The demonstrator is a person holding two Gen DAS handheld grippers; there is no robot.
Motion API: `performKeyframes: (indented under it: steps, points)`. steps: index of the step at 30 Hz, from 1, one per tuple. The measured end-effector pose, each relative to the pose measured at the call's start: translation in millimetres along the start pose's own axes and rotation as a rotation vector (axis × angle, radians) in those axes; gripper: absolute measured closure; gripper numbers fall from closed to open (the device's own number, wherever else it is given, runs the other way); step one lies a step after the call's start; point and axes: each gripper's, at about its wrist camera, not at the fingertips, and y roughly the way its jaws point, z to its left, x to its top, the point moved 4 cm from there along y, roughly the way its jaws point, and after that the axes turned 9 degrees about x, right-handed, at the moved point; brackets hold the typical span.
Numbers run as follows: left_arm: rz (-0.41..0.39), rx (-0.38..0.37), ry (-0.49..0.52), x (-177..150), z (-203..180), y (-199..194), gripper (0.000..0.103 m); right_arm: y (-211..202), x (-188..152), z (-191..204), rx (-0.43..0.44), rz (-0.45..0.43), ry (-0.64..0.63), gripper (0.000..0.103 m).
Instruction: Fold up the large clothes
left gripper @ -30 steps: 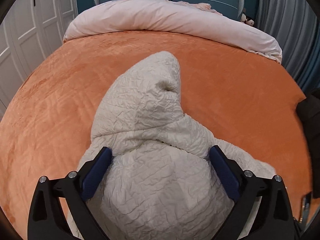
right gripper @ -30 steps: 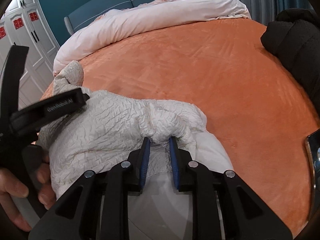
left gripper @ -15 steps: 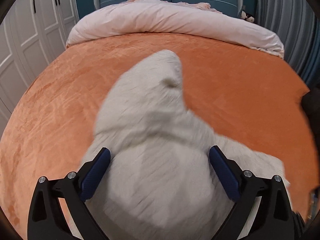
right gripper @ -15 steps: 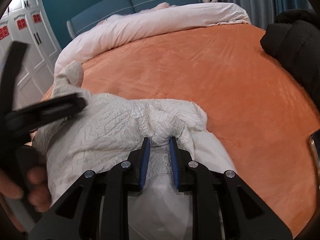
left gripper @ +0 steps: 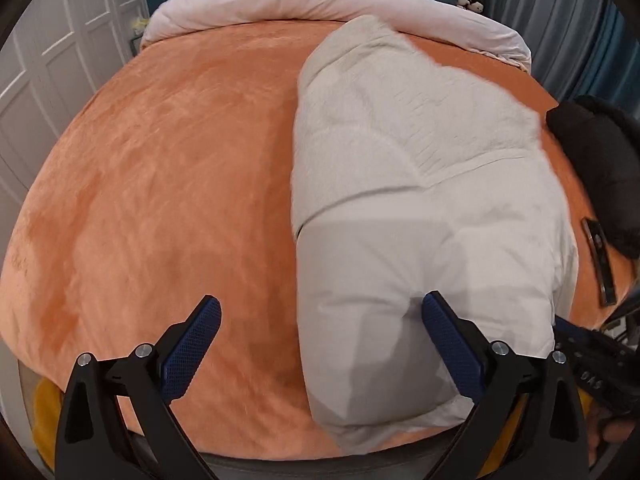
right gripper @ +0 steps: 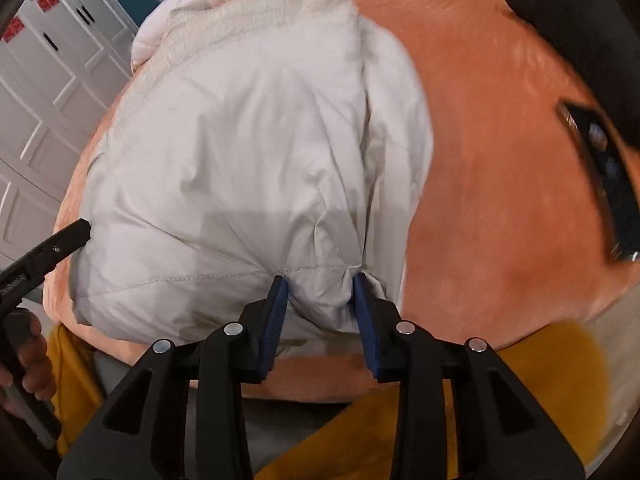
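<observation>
Jacket [left gripper: 432, 216]: off-white, crinkle texture at top, smooth pale lining below. Bedspread [left gripper: 168, 184]: plain orange. Duvet [left gripper: 320, 4]: pale pink. Garment [right gripper: 576, 20] at R: black. Gripper pads [right gripper: 276, 316]: blue, frames black. Wardrobe [left gripper: 44, 64]: white.

I see the cream-white padded jacket [left gripper: 420, 200] [right gripper: 248, 152] lying folded into a long bundle on the orange bedspread, smooth quilted shell at the near edge, crinkled fleecy fabric at the far end, toward the right of the bed.
</observation>
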Motion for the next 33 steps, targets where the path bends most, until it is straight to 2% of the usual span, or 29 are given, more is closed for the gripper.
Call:
performKeyframes:
  steps: [3, 7, 9, 11, 15, 16, 21, 24, 28, 33]
  points:
    - [-0.002, 0.021, -0.011, 0, 3, -5, 0.005, -13, 6, 9, -0.034, 0.017, -0.005, 0.069]
    - [-0.011, 0.036, 0.006, 2, -1, -9, 0.005, -51, 32, 14, -0.010, -0.106, 0.013, 0.069]
    - [-0.012, 0.042, -0.007, -2, -2, -8, 0.005, -39, 32, 0, -0.028, -0.063, 0.054, 0.069]
    - [-0.006, 0.039, -0.013, -3, -3, -8, 0.005, -3, 12, -11, -0.041, 0.059, 0.059, 0.072]
    - [-0.007, 0.047, -0.001, -6, -2, -11, 0.005, -11, 7, -2, -0.075, 0.045, 0.030, 0.072]
    - [-0.009, 0.050, 0.001, -6, -1, -11, 0.005, -17, 10, 2, -0.063, 0.041, 0.039, 0.069]
    - [0.004, 0.044, -0.018, -1, 2, -14, 0.005, -49, 47, -16, 0.059, -0.078, 0.160, 0.069]
    - [0.000, 0.040, -0.026, 5, 4, -19, 0.006, -55, 72, -30, 0.067, -0.121, 0.211, 0.068]
    - [-0.011, -0.021, -0.074, 19, 13, -25, 0.006, -41, 91, -46, 0.093, -0.111, 0.251, 0.065]
    - [0.036, -0.143, -0.185, 46, 31, -2, 0.006, -7, 95, -52, 0.163, -0.057, 0.298, 0.059]
